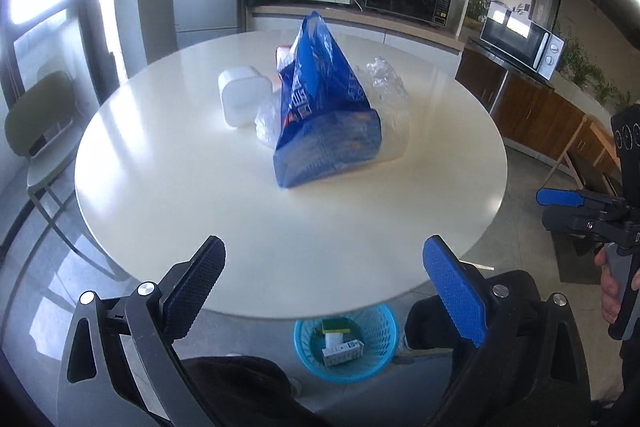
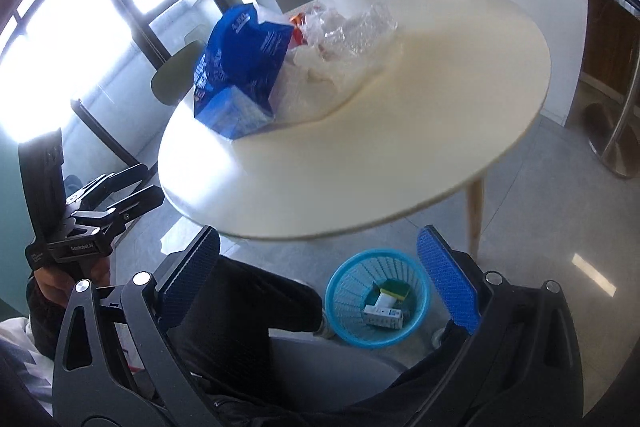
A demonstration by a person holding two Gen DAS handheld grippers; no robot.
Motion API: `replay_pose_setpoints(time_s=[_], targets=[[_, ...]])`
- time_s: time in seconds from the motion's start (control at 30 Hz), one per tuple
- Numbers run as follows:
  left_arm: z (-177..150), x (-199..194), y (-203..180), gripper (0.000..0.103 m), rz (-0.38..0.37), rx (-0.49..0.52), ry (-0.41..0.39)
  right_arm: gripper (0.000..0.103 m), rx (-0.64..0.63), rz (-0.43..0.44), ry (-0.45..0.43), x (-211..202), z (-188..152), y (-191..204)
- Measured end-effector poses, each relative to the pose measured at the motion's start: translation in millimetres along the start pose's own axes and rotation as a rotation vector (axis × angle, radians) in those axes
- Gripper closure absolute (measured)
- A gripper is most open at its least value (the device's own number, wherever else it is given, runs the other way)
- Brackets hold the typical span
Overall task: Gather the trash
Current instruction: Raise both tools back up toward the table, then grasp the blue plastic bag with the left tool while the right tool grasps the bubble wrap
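partly done: the round blue plastic basket (image 2: 376,297) on the floor, below and just ahead of the right gripper (image 2: 318,277), already holds a few small cartons. left gripper (image 1: 324,289) and right gripper both spread wide, empty. remaining, ahead on the round white table (image 1: 200,187): tall blue plastic bag (image 1: 326,115), upright and creased; white square tub (image 1: 242,95); crumpled clear plastic wrap (image 1: 386,79).

A bag (image 1: 326,107) stands mid-table (image 1: 200,195), a box (image 1: 244,95) left of it; a basket (image 1: 346,345) sits below.
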State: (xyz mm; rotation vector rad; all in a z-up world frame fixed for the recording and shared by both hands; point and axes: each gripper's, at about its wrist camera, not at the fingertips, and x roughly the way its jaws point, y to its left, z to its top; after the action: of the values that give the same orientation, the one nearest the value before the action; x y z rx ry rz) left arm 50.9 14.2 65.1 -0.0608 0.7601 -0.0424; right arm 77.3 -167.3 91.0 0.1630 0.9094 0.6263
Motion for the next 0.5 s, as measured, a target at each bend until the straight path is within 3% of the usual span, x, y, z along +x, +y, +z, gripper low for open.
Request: replay_pose_setpoints(time_s=[0.23,0.5], targets=[[32.4,16.8,2.8,0.006,0.03,0.015,-0.04,0.009,-0.008,-0.029,-0.066,19.3,53.7,-6.7],[59.6,32.2,15.3,0.006,0.009,-0.042,-0.065,0.009,0.041,-0.057,-0.064,71.7,108.4,-17.3]])
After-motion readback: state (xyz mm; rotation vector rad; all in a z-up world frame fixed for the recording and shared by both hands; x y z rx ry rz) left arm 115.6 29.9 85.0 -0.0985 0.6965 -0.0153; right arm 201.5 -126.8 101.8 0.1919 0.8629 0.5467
